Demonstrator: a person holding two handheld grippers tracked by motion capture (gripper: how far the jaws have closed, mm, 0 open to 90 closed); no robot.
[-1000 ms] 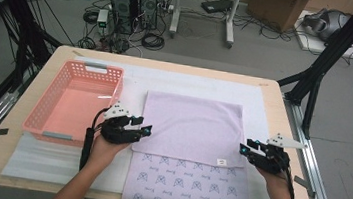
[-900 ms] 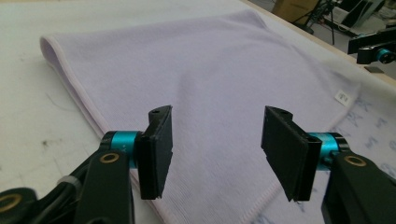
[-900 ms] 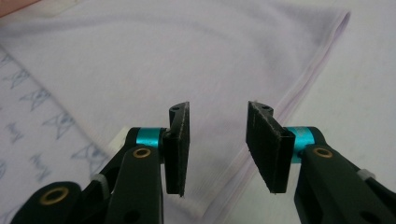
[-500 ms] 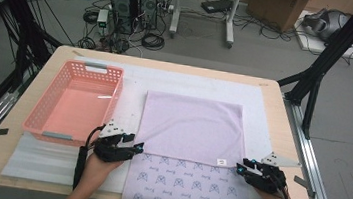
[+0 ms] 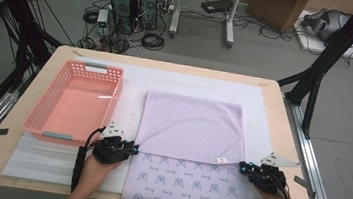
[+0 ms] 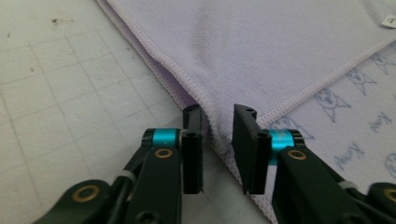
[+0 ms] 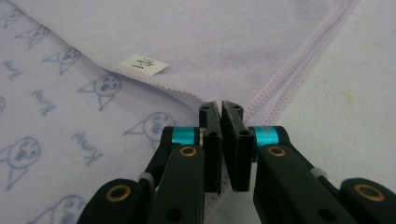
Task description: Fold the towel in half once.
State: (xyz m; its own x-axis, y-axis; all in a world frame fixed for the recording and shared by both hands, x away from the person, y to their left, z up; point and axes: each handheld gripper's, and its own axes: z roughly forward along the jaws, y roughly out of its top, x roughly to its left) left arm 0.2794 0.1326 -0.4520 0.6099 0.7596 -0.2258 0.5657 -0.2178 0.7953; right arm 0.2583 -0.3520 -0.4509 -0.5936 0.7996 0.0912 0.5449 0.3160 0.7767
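Note:
A lilac towel (image 5: 191, 126) lies on the white mat, its far half folded toward me so the plain side covers part of the cat-printed side (image 5: 184, 186). My left gripper (image 5: 131, 149) is at the fold's left corner. In the left gripper view its jaws (image 6: 218, 112) have just been closing and pinch a bunched ridge of towel (image 6: 261, 51). My right gripper (image 5: 243, 166) is at the right corner, beside the small white label (image 7: 142, 64). Its jaws (image 7: 220, 106) have just been closing and are pressed together on the towel's (image 7: 224, 42) hemmed corner.
A pink plastic basket (image 5: 36, 119) stands empty at the left, just beyond my left hand. A white gridded mat (image 5: 196, 81) covers most of the wooden table (image 5: 290, 142). Black frame legs, cables and computers stand beyond the far edge.
Both hands have come down and toward me to the folded edge's two corners. Both pairs of jaws, wider before, have closed on the cloth.

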